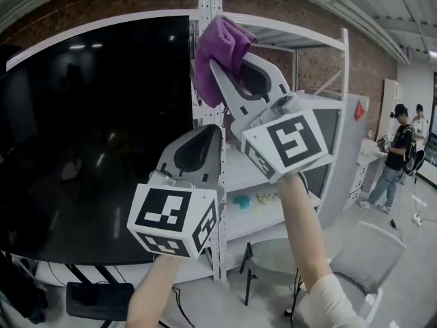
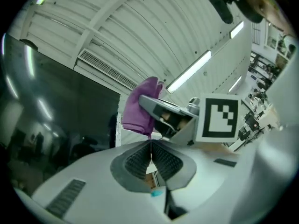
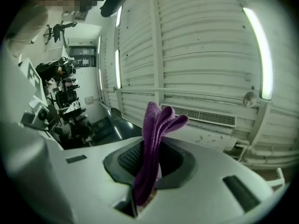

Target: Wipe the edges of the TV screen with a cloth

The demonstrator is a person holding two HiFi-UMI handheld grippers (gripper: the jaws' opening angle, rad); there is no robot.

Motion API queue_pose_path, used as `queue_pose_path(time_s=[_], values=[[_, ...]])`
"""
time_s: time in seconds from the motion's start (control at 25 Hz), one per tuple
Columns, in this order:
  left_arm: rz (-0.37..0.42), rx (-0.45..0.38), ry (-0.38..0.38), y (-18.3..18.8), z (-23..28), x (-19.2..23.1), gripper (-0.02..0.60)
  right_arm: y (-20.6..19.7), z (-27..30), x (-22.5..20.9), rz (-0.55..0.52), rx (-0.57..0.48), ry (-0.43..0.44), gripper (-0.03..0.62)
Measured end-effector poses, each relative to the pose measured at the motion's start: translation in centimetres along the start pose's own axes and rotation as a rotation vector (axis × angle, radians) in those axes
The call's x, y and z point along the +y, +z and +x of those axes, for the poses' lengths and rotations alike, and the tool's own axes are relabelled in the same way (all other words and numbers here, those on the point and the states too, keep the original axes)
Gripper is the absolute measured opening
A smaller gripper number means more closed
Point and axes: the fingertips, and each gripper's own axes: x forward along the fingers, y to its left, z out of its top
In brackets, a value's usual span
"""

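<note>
- The TV screen point(image 1: 89, 135) is huge and fills the left half of the head view. Its right edge sits just beside the upright of a white shelving rack point(image 1: 213, 203), so there's barely any room to work down that side.
- The top edge has open air above it and the black face is clear. Moving left along the top looks way easier than squeezing down past the rack.
- The right claw point(image 1: 220, 70) is up by the TV's top right corner, clamped on the purple cloth point(image 1: 222, 43). Can't tell if the cloth is touching the frame yet.
- The left claw point(image 1: 210, 134) is pressed together with nothing in it, parked just below the right one. The two could easily bump if the right one drops down the edge.
- The cloth is only pinched by a fold, with most of it bunched above the tips. My guess is it pulls out if it drags hard on the bezel. If it flops aside, the hard claw tips hit the glass instead.
</note>
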Motion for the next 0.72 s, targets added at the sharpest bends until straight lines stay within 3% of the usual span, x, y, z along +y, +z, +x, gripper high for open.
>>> queue_pose_path(time_s=[0.2, 0.4, 0.72], values=[[-0.016, -0.025, 0.013, 1.5, 1.8, 1.0, 0.015, -1.9, 3.6, -2.4, -0.017, 0.063, -0.034, 0.061], [0.017, -0.04, 0.033, 2.5, 1.7, 1.6, 0.015, -2.7, 5.9, -4.3, -0.064, 0.112, -0.031, 0.061], [0.036, -0.027, 0.056, 1.9, 0.5, 3.4, 0.015, -3.4, 7.7, -4.2, -0.04, 0.119, -0.007, 0.061]])
